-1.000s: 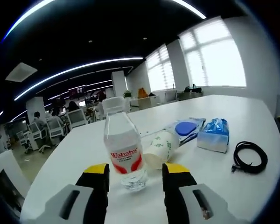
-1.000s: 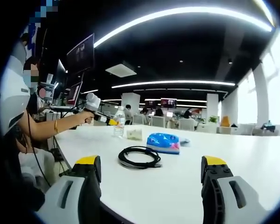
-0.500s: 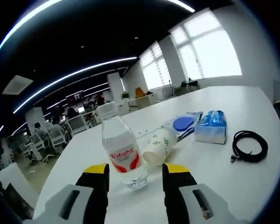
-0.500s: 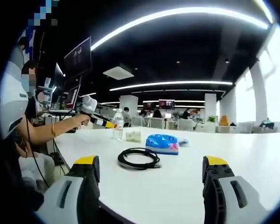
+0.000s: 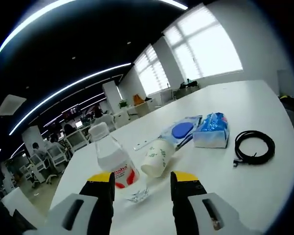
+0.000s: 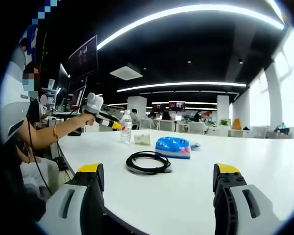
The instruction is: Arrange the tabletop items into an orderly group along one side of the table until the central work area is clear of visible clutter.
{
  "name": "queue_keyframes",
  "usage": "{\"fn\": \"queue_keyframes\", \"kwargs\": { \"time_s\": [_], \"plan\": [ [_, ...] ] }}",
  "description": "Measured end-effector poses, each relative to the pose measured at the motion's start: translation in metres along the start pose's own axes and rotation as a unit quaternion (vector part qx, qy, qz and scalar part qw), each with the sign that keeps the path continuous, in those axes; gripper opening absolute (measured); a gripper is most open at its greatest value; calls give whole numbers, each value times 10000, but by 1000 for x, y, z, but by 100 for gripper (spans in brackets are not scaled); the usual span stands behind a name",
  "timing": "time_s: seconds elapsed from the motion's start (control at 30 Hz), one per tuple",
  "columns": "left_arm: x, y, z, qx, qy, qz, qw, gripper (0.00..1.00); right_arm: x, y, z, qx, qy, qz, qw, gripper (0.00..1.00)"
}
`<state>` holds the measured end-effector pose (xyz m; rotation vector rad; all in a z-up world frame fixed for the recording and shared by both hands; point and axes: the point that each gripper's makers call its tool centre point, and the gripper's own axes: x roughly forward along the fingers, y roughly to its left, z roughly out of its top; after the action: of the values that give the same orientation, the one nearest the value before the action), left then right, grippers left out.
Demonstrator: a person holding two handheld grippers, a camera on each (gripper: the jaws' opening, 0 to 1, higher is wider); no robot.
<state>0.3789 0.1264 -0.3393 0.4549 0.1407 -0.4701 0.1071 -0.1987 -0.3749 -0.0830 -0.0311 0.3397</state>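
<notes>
My left gripper (image 5: 141, 183) had its jaws clenched on the water bottle (image 5: 113, 159) — gripped low on the body, the bottle leaning away to the upper left, cap end farthest from me, so its long axis ran up and out from between the jaws. Just beside it lay a paper cup (image 5: 157, 156) on its side, mouth toward me, nearly touching the bottle. Beyond the cup sat a blue-lidded wipes pack (image 5: 182, 131) and next to it a blue tissue pack (image 5: 210, 137); a coiled black cable (image 5: 255, 147) lay apart from those, off to the right on the white worktop (image 5: 245, 107).

My right gripper (image 6: 157, 183) hung released, jaws wide and nothing between them, low over the near edge of the worktop. From there the cable (image 6: 148, 163) lay straight ahead and nearest, the tissue pack (image 6: 173, 147) behind it, the bottle (image 6: 126, 127) far off by the left gripper (image 6: 108, 122). I judged the right side nearer the cable — the left nearer the cup.
</notes>
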Motion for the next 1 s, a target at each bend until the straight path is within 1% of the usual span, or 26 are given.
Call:
{"fn": "queue_keyframes", "kwargs": {
  "time_s": [0.33, 0.43, 0.53, 0.57, 0.63, 0.73, 0.83, 0.9, 0.93, 1.0],
  "plan": [
    [1, -12, 4, 480, 81, -235, 9985, 45, 4, 3, 0, -11, 27, 69, 10000, 89],
    [2, -17, 5, 737, 128, -298, 9967, 45, 4, 3, 1, -36, 22, 86, 10000, 88],
    [4, -22, 7, 903, 149, -371, 9951, 45, 4, 2, 0, -56, 38, 79, 9999, 88],
    [5, -24, 8, 925, 136, -397, 9948, 45, 4, 2, 0, -55, 39, 76, 9999, 88],
    [6, -30, 13, 1024, 40, -564, 9931, 45, 3, 0, -1, -37, 38, 56, 10000, 88],
    [8, -34, 16, 1170, 67, -598, 9913, 45, 2, -2, -2, 9, 34, 30, 10000, 88],
    [10, -38, 19, 1199, 60, -690, 9904, 45, 1, -3, -4, 16, 57, 9, 10000, 88],
    [10, -46, 26, 1030, -63, -919, 9904, 45, 0, -4, -6, 30, 71, 1, 10000, 88],
    [10, -47, 28, 1012, -77, -978, 9900, 45, 0, -4, -6, 34, 73, 4, 10000, 88],
    [12, -50, 31, 1147, -51, -1041, 9879, 45, -2, -5, -8, 35, 75, -2, 10000, 88]
  ]
}}
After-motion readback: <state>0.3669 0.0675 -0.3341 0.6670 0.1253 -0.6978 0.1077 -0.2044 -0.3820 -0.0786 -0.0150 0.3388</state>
